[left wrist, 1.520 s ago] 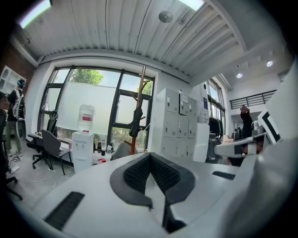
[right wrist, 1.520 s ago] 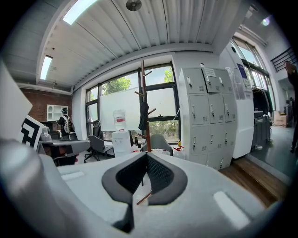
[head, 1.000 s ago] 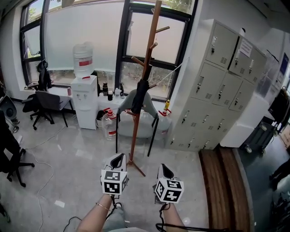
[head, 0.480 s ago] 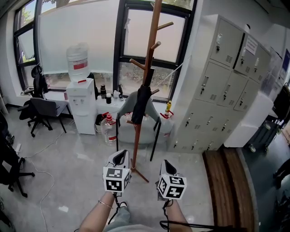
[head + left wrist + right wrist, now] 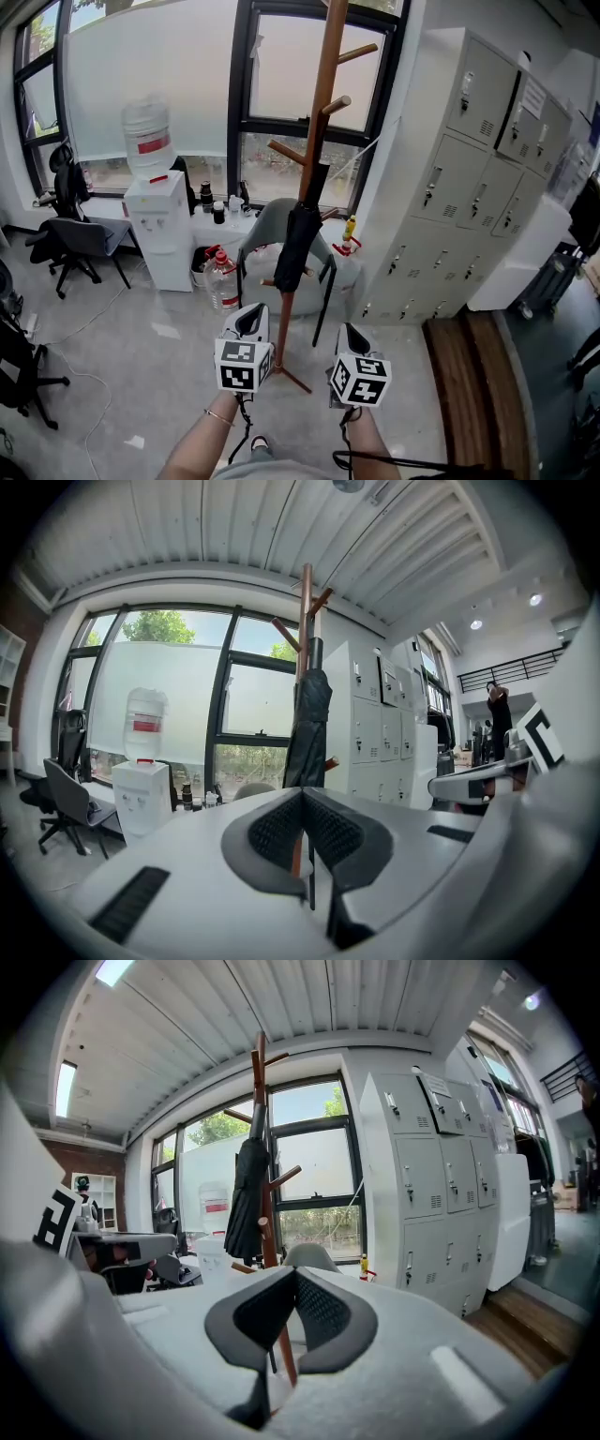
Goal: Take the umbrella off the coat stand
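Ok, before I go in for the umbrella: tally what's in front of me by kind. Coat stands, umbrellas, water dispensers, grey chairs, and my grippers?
Coat stand: 1
Umbrella: 1, hanging folded on the stand
Water dispenser: 1
Grey chair: 1, behind the stand
Grippers: 2, left gripper and right gripper, both shut and empty
Total: 6
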A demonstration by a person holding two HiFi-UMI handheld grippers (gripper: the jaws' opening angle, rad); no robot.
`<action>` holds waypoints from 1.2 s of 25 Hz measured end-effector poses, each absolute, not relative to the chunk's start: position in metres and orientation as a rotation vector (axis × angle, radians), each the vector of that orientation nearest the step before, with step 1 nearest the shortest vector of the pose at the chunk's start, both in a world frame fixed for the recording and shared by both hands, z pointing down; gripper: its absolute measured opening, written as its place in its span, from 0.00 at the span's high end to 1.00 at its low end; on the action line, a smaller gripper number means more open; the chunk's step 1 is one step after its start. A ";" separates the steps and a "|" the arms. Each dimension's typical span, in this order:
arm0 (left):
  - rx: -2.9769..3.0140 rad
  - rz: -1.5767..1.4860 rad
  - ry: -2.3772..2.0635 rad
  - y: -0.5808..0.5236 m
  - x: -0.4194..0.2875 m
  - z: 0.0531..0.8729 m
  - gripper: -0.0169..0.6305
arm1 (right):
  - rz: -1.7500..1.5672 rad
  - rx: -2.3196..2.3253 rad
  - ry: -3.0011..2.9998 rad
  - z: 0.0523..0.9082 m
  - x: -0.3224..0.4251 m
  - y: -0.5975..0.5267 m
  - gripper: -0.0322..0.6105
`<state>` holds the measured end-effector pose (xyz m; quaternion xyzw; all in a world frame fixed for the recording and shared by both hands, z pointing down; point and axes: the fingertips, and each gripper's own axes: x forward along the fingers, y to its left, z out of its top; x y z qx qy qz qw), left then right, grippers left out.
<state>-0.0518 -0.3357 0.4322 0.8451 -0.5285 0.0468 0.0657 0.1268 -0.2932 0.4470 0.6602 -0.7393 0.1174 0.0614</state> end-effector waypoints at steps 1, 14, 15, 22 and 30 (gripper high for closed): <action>2.554 0.143 -1.594 -0.346 -0.053 0.430 0.97 | 0.355 2.004 -2.234 0.446 0.127 -0.303 0.94; 2.593 0.144 -1.569 -0.426 -0.055 0.423 0.97 | 0.359 2.038 -2.178 0.446 0.131 -0.377 0.94; 2.589 0.138 -1.569 -0.428 -0.054 0.423 0.97 | 0.359 2.032 -2.178 0.446 0.132 -0.380 0.94; 2.565 0.116 -1.597 -0.437 -0.053 0.415 0.97 | 0.327 1.992 -2.221 0.433 0.133 -0.408 0.94; 2.565 0.085 -1.622 -0.443 -0.052 0.406 0.97 | 0.323 1.961 -2.256 0.431 0.137 -0.421 0.94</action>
